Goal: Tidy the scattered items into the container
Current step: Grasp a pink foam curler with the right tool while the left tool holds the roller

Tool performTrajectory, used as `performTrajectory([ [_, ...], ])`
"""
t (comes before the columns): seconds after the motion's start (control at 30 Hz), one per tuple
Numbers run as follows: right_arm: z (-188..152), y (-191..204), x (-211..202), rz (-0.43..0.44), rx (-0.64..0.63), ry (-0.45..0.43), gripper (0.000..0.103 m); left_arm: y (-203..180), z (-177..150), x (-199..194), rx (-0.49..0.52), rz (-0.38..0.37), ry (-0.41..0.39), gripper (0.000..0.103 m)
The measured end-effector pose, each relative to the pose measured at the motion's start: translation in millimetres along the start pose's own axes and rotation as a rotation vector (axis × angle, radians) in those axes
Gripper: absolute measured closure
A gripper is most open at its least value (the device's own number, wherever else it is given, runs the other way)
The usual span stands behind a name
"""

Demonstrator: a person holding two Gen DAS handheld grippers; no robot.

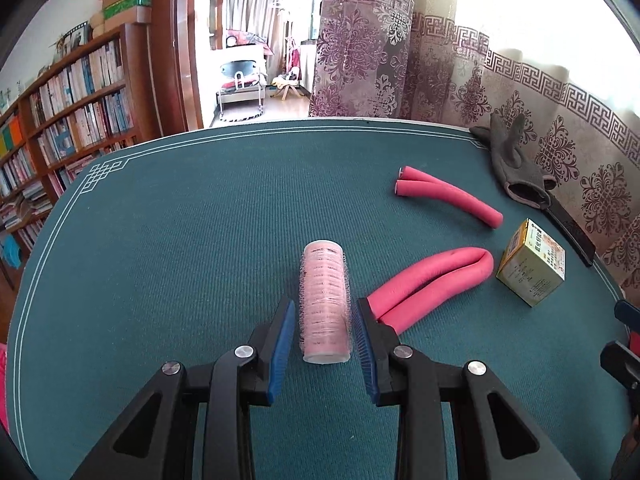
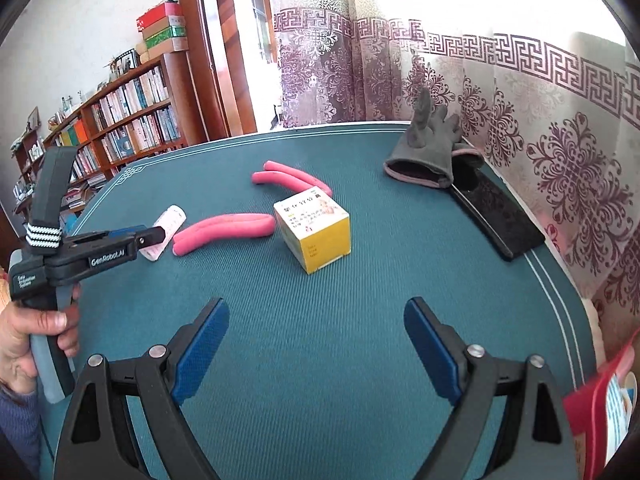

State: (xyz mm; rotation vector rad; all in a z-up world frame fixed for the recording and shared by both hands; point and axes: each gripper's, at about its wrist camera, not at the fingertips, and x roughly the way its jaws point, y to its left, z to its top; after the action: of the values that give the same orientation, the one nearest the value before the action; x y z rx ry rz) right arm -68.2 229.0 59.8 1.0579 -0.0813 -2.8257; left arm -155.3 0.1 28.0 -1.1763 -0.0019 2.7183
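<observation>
**Kid:** What is closest to you?

**Me:** My left gripper (image 1: 325,322). Its two blue pads have closed in on a pale pink bristly hair roller shaped like a tube (image 1: 326,300). One pad presses on each long side, so I am holding it.

**Kid:** Which way does the roller point?

**Me:** It points straight away from me, the same way my fingers point. Its flat white end faces me and its far end faces the curtain. It sits low over the green felt table (image 1: 160,240); I cannot tell if it is touching.

**Kid:** And your other hand?

**Me:** My right gripper (image 2: 316,340) is wide open with nothing in it. It hangs over bare table.

**Kid:** What is past the roller?

**Me:** Just beside my left fingers is a bright pink foam rod folded in half (image 1: 432,280). Its bend points away to the right. Next comes a small yellow and white cardboard box (image 2: 314,234), right ahead of my open gripper, so that hand is nearer to it. Further off is another bent pink foam rod (image 1: 448,196). Then a grey glove (image 2: 424,152) on a flat black case (image 2: 496,216) by the curtain.

**Kid:** Where is the container?

**Me:** I cannot be sure. There is something red (image 2: 600,400) at the right edge.
</observation>
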Motion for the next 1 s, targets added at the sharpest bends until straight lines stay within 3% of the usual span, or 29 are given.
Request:
performTrajectory([
  [0.2, 28.1, -0.9, 44.2, -0.036, -0.002, 0.01, 0.011, 3.7, -1.1, 5.2, -0.02, -0.003, 0.011, 0.071],
  [0.5, 68.0, -2.3, 58.3, 0.026, 0.007, -0.015, 0.011, 8.3, 3.5, 18.8, -0.041, -0.002, 0.025, 0.07],
  [0.8, 134.4, 1.6, 145.2, 0.123, -0.129, 0.248, 0.012, 14.1, 10.5, 24.0, -0.05, -0.025, 0.022, 0.07],
  [0.87, 140.3, 2.4, 160.7, 0.122, -0.146, 0.288, 0.017, 14.7, 11.3, 24.6, -0.052, -0.029, 0.022, 0.07],
  [0.93, 142.7, 3.3, 175.0, 0.149, -0.153, 0.339, 0.034, 15.9, 11.7, 25.1, -0.056, -0.034, 0.021, 0.07],
  [1.0, 141.8, 6.5, 187.3, 0.159, -0.166, 0.387, 0.042, 16.8, 12.6, 25.8, -0.06, -0.038, 0.02, 0.07],
])
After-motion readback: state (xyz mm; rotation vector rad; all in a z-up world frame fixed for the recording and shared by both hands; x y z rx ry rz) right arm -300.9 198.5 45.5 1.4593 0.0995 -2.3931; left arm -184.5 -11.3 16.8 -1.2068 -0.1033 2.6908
